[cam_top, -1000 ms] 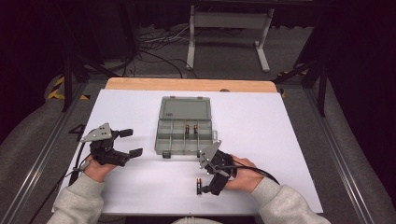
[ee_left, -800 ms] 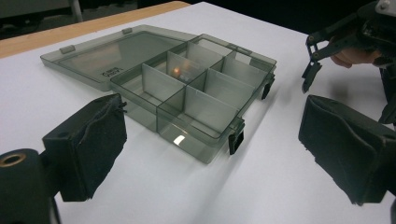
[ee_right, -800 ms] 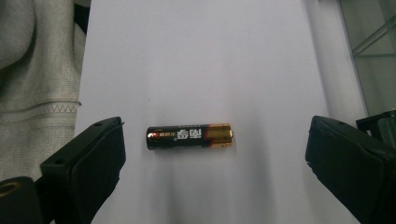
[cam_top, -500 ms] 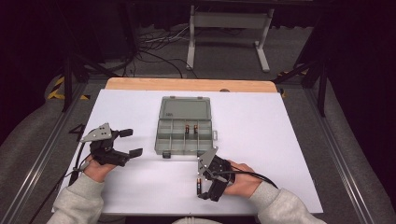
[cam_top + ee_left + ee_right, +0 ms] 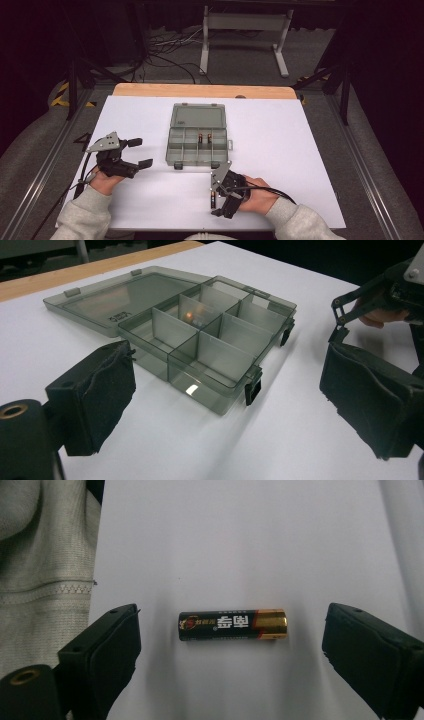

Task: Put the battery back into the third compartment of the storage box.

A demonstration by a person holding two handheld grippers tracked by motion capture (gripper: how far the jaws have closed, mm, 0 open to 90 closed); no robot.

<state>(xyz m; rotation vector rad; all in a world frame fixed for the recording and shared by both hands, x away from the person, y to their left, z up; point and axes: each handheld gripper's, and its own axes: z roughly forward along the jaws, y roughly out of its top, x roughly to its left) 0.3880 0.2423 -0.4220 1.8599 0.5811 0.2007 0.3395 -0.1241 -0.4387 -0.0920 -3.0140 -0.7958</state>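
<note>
The right tongs [image 5: 232, 645] straddle a battery [image 5: 233, 625] lying on the white table [image 5: 300, 145], their jaws wide but just closing, not touching it. The left tongs [image 5: 136, 153] rest wide and empty beside the open box [image 5: 198, 137].

Battery [image 5: 233, 625] blk w/ gold end; organizer box [image 5: 198, 135] smoky grey, transp.

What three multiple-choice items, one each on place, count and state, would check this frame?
1. Where does the loose battery lie? A in the organizer box; B on the white table between the right gripper's jaws; C on the floor.
2. How many batteries sit in the organizer box? A none; B two; C five.
3. How is the box lid? A shut; B missing; C laid open flat.
Key: B, the right gripper straddles it, jaws apart; B, two stand side by side in one compartment; C, it lies back on the table.
</note>
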